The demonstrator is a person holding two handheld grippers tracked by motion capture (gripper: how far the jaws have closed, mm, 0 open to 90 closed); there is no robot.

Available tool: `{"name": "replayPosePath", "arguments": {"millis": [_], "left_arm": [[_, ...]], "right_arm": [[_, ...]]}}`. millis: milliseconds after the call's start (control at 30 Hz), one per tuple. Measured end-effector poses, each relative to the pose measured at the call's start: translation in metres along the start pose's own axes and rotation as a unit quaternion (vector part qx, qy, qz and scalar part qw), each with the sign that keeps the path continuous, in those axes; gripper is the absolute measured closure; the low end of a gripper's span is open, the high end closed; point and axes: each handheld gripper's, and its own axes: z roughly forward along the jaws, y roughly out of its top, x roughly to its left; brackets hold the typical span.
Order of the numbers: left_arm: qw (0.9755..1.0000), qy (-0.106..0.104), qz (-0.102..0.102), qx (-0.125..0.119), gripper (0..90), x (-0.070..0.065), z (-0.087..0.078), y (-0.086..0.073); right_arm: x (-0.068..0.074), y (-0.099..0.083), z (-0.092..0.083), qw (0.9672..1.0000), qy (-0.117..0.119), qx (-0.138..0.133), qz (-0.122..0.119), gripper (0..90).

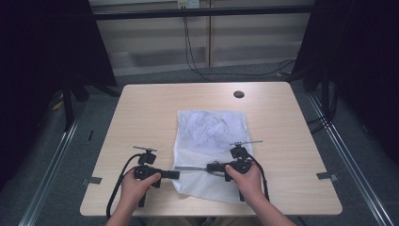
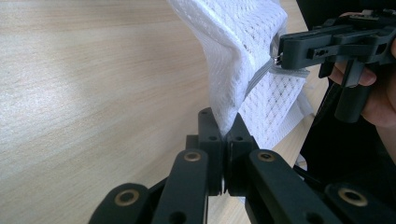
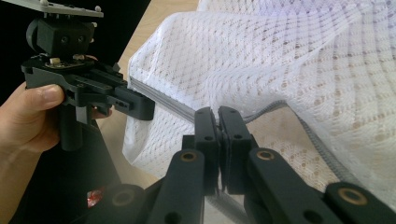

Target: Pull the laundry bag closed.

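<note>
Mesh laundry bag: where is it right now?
High view: the mesh laundry bag lies mid-table toward the near edge, its near end between the left hand-held gripper and right hand-held gripper.

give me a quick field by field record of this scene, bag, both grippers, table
item: white mesh laundry bag with a grey zipper, lying on the table
contents: pale crumpled fabric shows through the mesh at the far end
left gripper: shut, pinching the mesh at the bag's near left edge
right gripper: shut on the grey zipper line
hands: left hand and right hand each hold one gripper
surface: light wooden table, with a dark round hole near its far edge
bag opening: cannot tell whether zipped
</note>
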Motion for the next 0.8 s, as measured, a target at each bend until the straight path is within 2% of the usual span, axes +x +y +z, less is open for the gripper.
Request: {"name": "replayPosePath", "arguments": {"millis": [300, 333, 800], "left_arm": [[1.0000, 0.002, -0.004, -0.005, 88.3, 0.0001, 0.0001, 0.0001], [0.9999, -0.001, -0.012, -0.007, 88.3, -0.0012, 0.0002, -0.0002], [0.9999, -0.004, -0.010, -0.003, 88.4, -0.0008, 0.0000, -0.0002]], "right_arm": [[-0.0019, 0.0008, -0.0021, 1.0000, -0.002, -0.002, 0.003, 87.4], [-0.0020, 0.0008, -0.0024, 1.0000, -0.001, -0.002, 0.001, 87.4], [-0.0024, 0.0013, -0.0043, 1.0000, -0.002, -0.003, 0.002, 87.4]]}}
